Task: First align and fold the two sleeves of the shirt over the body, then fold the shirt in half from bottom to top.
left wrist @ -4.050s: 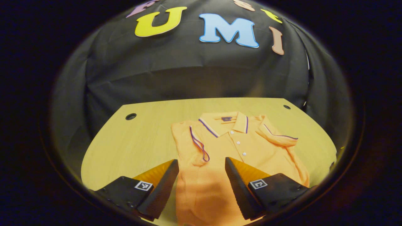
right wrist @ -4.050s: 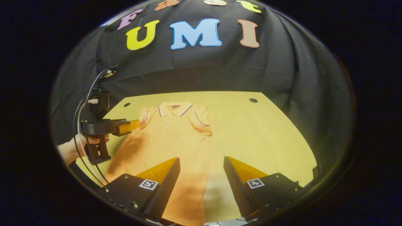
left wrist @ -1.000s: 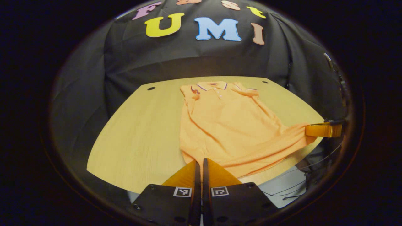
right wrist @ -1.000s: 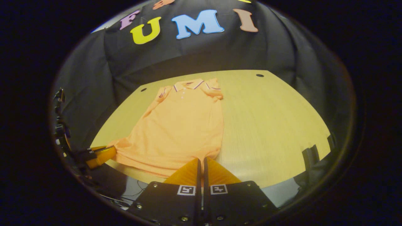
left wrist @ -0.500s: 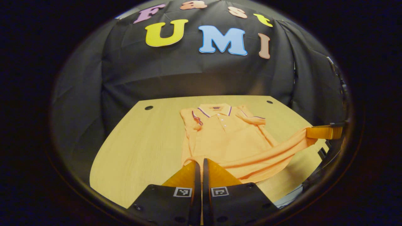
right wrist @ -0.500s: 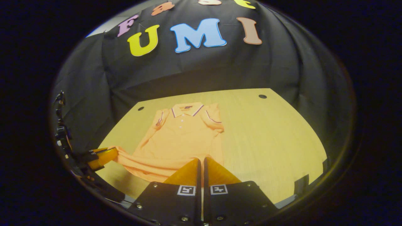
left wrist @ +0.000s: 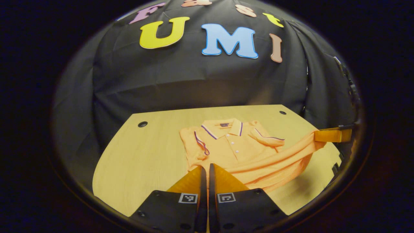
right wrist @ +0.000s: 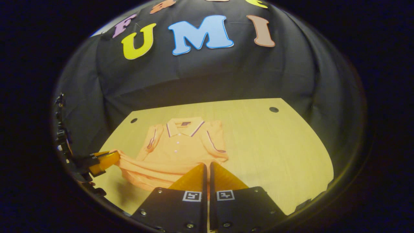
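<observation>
left gripper view: shirt (left wrist: 239,152) hem lifted rightward

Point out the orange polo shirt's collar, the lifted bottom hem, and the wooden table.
Orange polo shirt's collar (left wrist: 223,127): left gripper view, on the striped collar band.
Lifted bottom hem (left wrist: 275,161): left gripper view, on the raised fabric edge.
Light wooden table (right wrist: 275,145): right gripper view, on bare tabletop.

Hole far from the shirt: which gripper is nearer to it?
Right. The hole lies ahead and to the right of the right gripper; the left gripper is farther, across the shirt.
</observation>
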Demonstrator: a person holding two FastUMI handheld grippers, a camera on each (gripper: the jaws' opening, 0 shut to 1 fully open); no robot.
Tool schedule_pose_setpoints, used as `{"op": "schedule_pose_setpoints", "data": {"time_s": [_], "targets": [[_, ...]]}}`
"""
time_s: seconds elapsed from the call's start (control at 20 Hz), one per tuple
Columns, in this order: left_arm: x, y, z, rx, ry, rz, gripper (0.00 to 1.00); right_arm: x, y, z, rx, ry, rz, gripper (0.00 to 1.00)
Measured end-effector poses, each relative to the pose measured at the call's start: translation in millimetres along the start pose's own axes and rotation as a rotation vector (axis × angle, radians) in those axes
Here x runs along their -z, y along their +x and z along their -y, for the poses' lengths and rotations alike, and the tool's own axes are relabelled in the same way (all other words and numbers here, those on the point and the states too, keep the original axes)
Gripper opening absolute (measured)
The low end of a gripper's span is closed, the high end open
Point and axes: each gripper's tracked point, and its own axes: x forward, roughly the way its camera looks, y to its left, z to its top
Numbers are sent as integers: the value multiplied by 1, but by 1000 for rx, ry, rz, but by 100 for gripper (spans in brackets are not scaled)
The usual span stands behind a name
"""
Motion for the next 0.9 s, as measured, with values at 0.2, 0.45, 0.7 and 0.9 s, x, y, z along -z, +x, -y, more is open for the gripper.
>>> {"op": "schedule_pose_setpoints", "data": {"time_s": [0.2, 0.45, 0.7, 0.9], "targets": [[-28, 41, -9, 11, 9, 6, 8, -30, 36, 1, 20, -4, 6, 3], [-61, 94, -25, 23, 14, 13, 8, -64, 76, 1, 44, 7, 12, 3], [-89, 148, -41, 19, 33, 41, 8, -87, 122, 4, 60, 22, 6, 3], [-106, 188, -46, 12, 70, 70, 8, -99, 161, 8, 78, 6, 7, 3]]}}
